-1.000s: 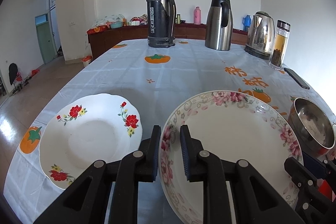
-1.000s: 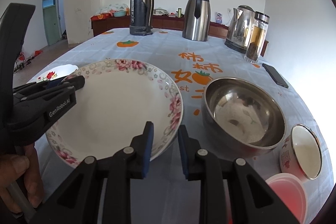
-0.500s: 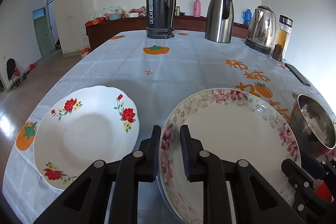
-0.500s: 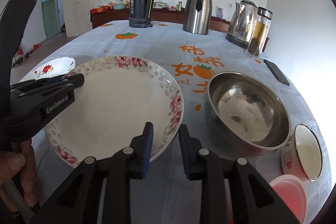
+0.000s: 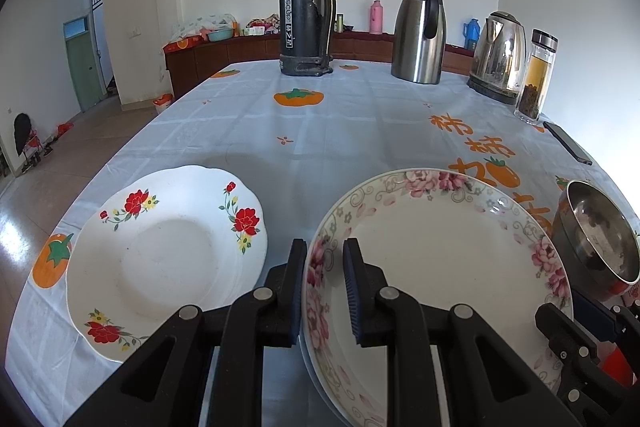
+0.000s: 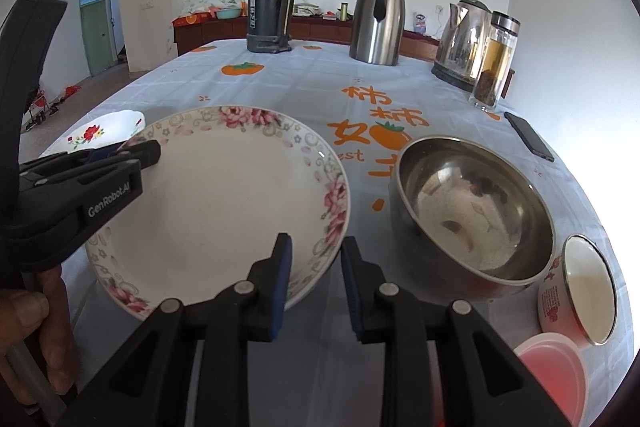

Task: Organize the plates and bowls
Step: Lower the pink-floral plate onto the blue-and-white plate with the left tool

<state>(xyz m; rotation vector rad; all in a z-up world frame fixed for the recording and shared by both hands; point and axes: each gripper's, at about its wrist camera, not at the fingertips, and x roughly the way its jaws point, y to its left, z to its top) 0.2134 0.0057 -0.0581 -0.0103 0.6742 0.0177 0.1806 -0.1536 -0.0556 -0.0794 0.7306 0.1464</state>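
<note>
Both jaws clamp pink-rimmed plate, persimmon-print tablecloth, white-walled room, green door

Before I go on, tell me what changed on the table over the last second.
Nothing visibly changed. The left gripper stays shut on the pink plate at its left rim. The right gripper still straddles the plate's right rim; whether it presses cannot be told. The red plate and steel bowl lie where they were.
</note>
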